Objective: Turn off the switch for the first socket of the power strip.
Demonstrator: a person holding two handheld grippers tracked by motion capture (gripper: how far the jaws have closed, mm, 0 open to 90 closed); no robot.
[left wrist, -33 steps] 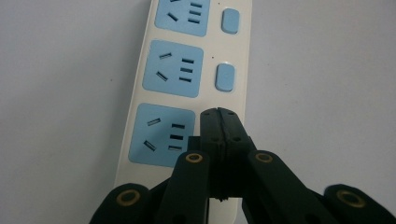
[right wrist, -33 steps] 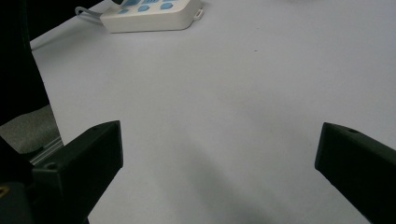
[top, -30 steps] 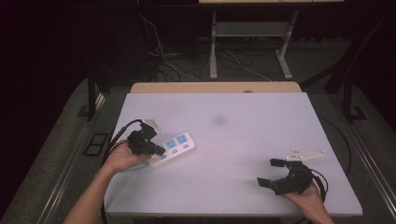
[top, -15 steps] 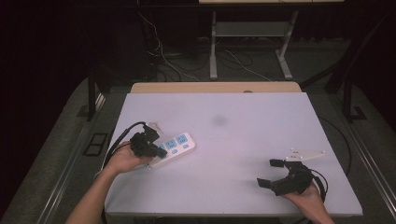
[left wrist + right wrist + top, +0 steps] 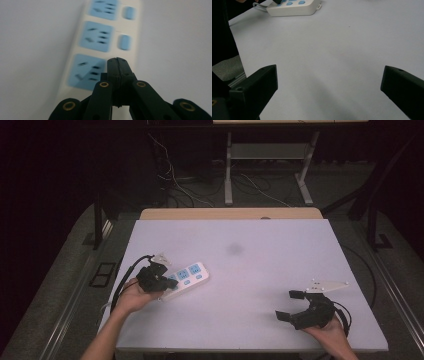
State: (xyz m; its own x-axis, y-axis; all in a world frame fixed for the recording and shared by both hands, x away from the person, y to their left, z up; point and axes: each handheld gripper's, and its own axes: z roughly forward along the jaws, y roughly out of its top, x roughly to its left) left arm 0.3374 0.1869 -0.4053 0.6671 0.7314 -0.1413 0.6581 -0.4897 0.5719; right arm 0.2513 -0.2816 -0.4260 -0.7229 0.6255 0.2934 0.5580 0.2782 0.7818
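Observation:
A white power strip (image 5: 189, 273) with blue sockets and blue switches lies on the left part of the white table (image 5: 260, 265). My left gripper (image 5: 171, 281) is shut with nothing between its jaws. Its tip rests over the strip's near end. In the left gripper view the joined jaws (image 5: 117, 62) point at the nearest socket on the power strip (image 5: 100, 37) and cover the spot beside it; I cannot tell if they touch. My right gripper (image 5: 287, 305) stands open near the front right edge with nothing in it. In the right gripper view the strip (image 5: 294, 8) lies far off beyond the gripper (image 5: 329, 75).
A black cable runs from the left gripper along the table's left edge. A grey three-cornered plate (image 5: 327, 284) sits on the right gripper. Behind the table are a wooden strip, loose floor cables and a metal frame.
The left gripper has edged slightly nearer over the strip's end, jaws still shut. The right gripper has kept still.

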